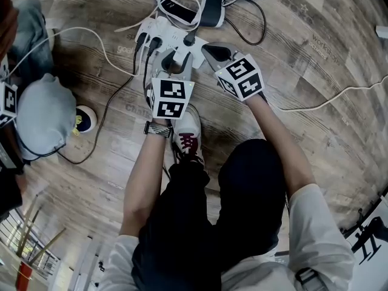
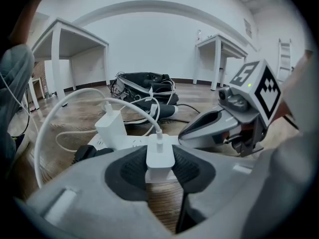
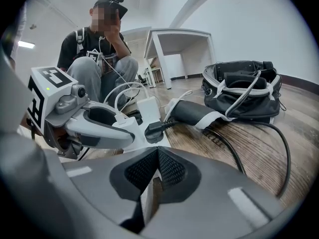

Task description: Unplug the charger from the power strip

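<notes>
**Left tool on charger, watch the strip lifting**

Your left tool is clamped on the small white charger, with a pad on each side. The charger looks seated in the white power strip on the floor, so it is not unplugged yet. Your right tool has its jaws together with nothing in them, tips at the strip's near end. I can't tell if it presses down.

Risks as I read them:
- If the strip isn't pinned, it comes up with the charger and drags the bigger charger and the black plug along.
- Pull skewed and the prongs bind.
- The case looks smooth, so the pads could slip off.
- Its cable loops wide and could snag.
</notes>
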`<state>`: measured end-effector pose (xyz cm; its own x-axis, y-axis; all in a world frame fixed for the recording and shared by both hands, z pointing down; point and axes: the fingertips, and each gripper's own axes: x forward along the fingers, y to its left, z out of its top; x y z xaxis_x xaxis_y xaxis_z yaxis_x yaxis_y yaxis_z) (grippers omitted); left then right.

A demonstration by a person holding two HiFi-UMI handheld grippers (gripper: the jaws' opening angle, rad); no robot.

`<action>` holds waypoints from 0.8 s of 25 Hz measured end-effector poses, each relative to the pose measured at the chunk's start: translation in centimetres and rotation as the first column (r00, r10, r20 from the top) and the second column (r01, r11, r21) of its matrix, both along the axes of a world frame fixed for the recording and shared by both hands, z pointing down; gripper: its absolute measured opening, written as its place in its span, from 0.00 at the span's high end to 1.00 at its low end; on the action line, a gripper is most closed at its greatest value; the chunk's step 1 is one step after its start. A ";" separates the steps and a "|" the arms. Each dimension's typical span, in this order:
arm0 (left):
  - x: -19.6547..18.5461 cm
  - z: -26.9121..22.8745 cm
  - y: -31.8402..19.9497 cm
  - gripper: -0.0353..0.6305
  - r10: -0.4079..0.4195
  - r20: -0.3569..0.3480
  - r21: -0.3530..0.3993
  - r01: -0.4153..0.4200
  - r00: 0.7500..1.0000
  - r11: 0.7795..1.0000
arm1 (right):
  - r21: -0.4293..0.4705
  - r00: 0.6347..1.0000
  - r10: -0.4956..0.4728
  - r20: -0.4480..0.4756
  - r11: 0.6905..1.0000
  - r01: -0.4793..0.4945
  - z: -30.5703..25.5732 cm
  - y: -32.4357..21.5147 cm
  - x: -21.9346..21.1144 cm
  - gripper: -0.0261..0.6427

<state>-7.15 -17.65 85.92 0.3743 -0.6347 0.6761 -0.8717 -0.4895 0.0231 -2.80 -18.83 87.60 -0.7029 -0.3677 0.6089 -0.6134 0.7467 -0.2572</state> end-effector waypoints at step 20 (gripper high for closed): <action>-0.2 -0.2 -0.2 0.74 -0.050 -0.094 -0.055 0.044 0.994 0.997 | 0.002 1.000 -0.004 0.028 1.000 0.004 -0.2 -0.1 0.1 0.96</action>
<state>-7.33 -17.89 85.69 0.4094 -0.6175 0.6716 -0.8863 -0.4440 0.1320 -2.65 -18.98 87.41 -0.7212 -0.3654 0.5885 -0.6027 0.7498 -0.2731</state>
